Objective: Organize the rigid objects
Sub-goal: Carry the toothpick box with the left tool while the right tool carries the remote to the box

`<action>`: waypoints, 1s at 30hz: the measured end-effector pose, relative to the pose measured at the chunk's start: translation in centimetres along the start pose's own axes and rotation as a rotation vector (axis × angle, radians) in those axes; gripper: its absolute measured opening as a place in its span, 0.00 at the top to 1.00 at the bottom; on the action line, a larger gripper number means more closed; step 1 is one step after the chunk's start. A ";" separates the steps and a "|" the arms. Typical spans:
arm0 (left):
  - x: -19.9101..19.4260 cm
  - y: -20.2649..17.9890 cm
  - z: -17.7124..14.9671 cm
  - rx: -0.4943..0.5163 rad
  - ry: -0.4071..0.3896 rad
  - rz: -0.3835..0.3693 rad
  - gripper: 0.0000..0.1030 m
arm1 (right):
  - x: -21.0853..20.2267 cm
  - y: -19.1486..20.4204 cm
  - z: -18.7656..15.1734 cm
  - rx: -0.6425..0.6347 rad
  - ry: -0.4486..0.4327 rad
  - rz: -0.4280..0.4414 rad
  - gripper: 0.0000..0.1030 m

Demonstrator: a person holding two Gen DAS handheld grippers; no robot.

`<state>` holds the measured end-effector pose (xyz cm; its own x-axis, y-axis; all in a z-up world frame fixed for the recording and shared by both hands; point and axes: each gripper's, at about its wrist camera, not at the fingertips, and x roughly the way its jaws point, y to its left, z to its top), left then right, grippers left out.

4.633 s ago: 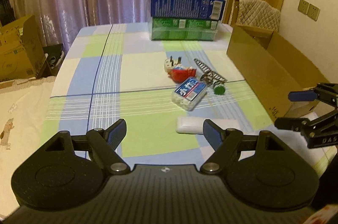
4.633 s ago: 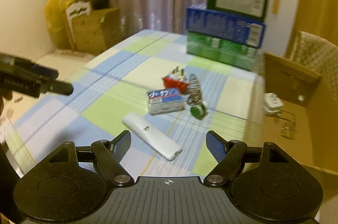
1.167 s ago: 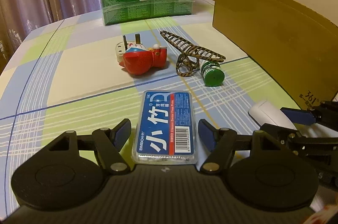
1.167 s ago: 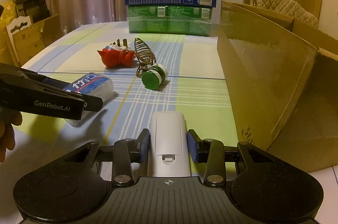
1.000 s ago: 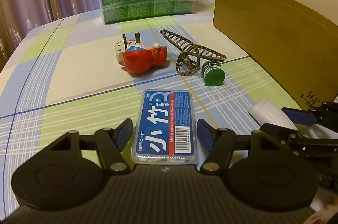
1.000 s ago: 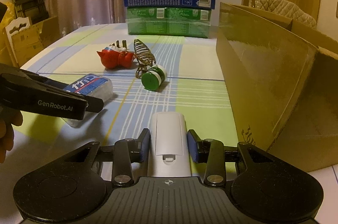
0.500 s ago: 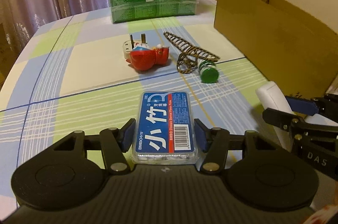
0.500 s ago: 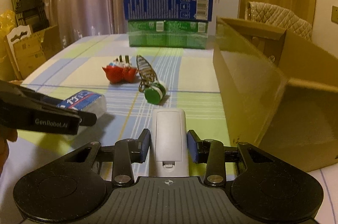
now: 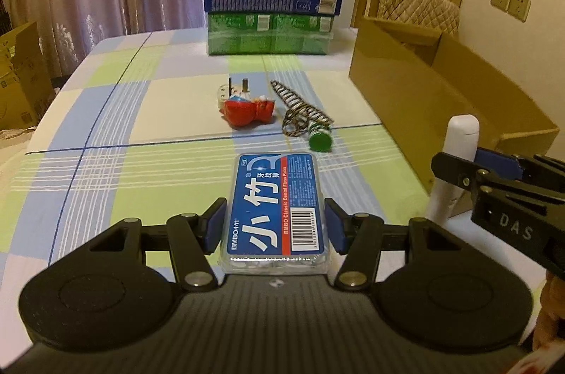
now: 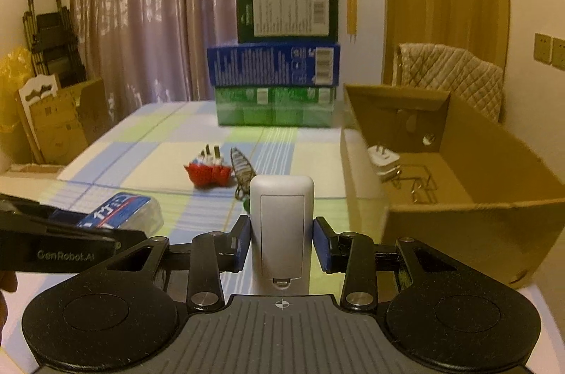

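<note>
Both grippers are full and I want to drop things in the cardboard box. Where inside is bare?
In the cardboard box, the near floor is bare, in front of the white plug adapter and wire clips; those crowd the far left corner.

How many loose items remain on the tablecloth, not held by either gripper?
3, clustered mid-table: the red toy with plug prongs behind it, the striped hair clip to its right, and the green-capped bottle nearest the cardboard box. Others may be hidden.

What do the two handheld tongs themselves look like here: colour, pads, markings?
Both are matte black plastic with round pivot discs, silver rivets and blue pads. The left tongs carry white "GenRobot.AI" lettering on the side; the right tongs read "DAS". No cables or sleeves show.
</note>
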<state>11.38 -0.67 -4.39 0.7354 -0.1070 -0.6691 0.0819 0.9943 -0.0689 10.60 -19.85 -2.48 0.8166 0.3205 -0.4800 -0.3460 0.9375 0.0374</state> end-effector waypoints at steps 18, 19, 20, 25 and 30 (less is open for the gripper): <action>-5.0 -5.3 3.2 0.061 -0.083 -0.048 0.49 | -5.4 -2.5 4.1 0.041 -0.101 -0.027 0.66; -5.1 -5.5 3.4 0.064 -0.086 -0.051 0.49 | -5.7 -2.8 4.4 0.043 -0.105 -0.029 0.66; -5.2 -5.8 3.6 0.066 -0.089 -0.055 0.49 | -5.9 -3.1 4.7 0.046 -0.109 -0.030 0.66; -5.6 -7.4 4.5 0.079 -0.096 -0.078 0.49 | -6.8 -4.5 6.3 0.067 -0.127 -0.039 0.66; -5.7 -8.9 5.4 0.094 -0.104 -0.102 0.49 | -7.8 -6.4 8.1 0.087 -0.154 -0.048 0.66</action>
<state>10.10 -8.94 4.08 0.7852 -0.2121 -0.5818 0.2187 0.9740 -0.0599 10.22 -27.22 8.12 0.8947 0.2856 -0.3434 -0.2688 0.9583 0.0967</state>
